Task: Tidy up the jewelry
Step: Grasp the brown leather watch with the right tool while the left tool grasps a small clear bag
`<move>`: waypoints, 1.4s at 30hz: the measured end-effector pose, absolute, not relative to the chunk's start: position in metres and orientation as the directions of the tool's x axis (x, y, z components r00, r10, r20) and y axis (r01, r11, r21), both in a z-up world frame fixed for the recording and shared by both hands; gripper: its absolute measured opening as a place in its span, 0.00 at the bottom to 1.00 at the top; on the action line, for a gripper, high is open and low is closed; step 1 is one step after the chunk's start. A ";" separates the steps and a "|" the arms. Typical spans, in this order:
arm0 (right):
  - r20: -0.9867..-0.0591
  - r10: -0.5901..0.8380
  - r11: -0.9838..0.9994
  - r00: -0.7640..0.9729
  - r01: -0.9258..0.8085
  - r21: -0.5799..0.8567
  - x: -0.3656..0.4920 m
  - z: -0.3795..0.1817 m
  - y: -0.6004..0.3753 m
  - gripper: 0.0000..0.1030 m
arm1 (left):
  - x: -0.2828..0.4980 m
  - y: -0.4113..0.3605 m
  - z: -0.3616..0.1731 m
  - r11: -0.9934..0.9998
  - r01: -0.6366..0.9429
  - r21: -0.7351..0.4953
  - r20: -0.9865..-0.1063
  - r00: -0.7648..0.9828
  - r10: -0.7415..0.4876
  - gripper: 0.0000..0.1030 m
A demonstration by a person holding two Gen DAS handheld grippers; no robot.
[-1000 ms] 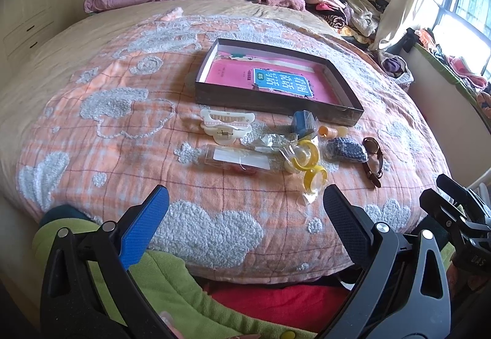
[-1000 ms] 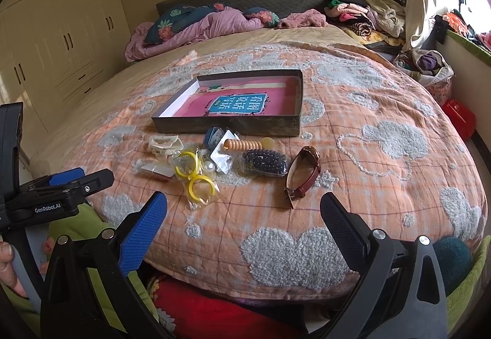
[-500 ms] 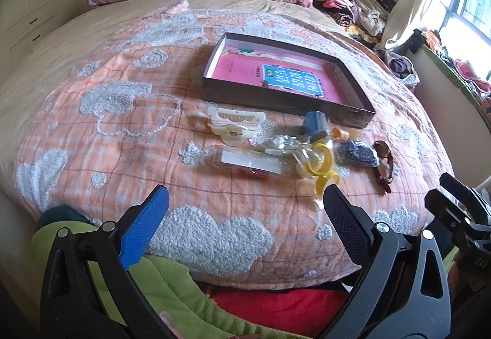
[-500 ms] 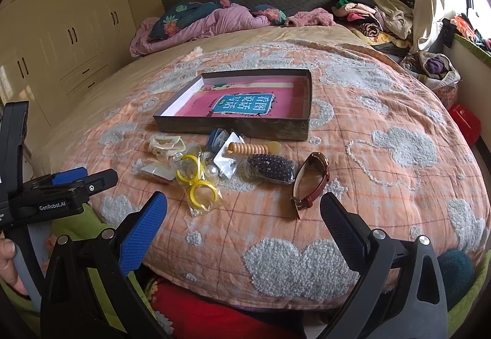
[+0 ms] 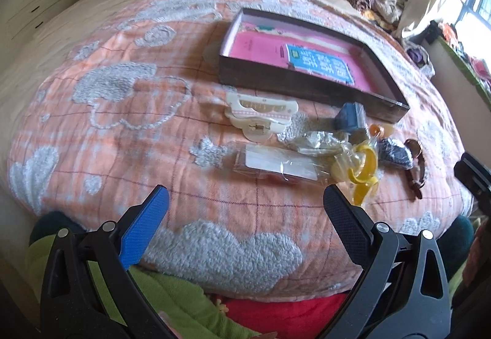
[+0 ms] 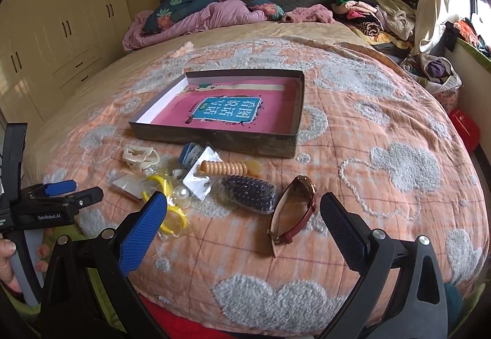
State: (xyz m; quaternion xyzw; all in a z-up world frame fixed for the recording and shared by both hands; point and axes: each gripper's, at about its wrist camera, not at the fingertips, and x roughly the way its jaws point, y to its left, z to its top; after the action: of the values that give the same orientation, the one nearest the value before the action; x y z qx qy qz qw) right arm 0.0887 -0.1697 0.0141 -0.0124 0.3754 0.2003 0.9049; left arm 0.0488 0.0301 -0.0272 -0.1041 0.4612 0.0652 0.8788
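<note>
Both grippers have advanced toward the bed since the earlier frames: the jewelry cluster now sits larger and lower in each view, though nothing on the quilt (image 6: 383, 124) has shifted. I read this as the approach phase, with no item yet sorted.

My left gripper (image 5: 242, 204) hangs with jaws spread wide and empty over the near quilt edge, short of the carded packet (image 5: 276, 165). My right gripper (image 6: 244, 210) is likewise wide apart and empty, its blue finger (image 6: 144, 225) overlapping the yellow rings (image 6: 167, 207) in view; whether it touches them I cannot tell.

The jewelry lies loose between the grippers and the box (image 6: 214, 136), which stands farther off, open, holding only a pink book (image 6: 227, 112). From left to right in the right view: cream clip (image 6: 139, 156), yellow rings, foil packet (image 6: 199, 182), amber beads (image 6: 225, 168), dark beads (image 6: 251, 193), and the watch (image 6: 294, 213), nearest the right gripper's gap.

Compared with before, the left view is tilted and slightly blurred. The watch looks the likeliest first pick; its strap stands on edge and may tip.
</note>
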 end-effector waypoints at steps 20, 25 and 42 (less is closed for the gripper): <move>-0.789 0.253 0.958 0.560 -0.259 0.123 0.134 -0.044 -0.203 0.96 | 0.091 0.013 -0.066 0.990 -0.115 -0.086 -0.878 0.479 -0.020 0.91; -0.812 0.213 0.961 0.543 -0.266 0.075 0.143 -0.058 -0.199 0.96 | 0.098 0.015 -0.070 0.988 -0.116 -0.102 -0.874 0.486 -0.033 0.91; -0.786 0.167 0.935 0.595 -0.348 -0.065 0.162 -0.075 -0.197 0.83 | 0.099 0.010 -0.067 0.994 -0.032 -0.109 -0.839 0.539 -0.075 0.63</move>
State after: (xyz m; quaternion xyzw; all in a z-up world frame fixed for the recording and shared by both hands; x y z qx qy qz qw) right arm 0.1618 -0.1973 -0.0753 -0.1062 0.4257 0.1451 0.8868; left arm 0.0994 0.0099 -0.0670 -0.0556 0.4800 -0.0123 0.8754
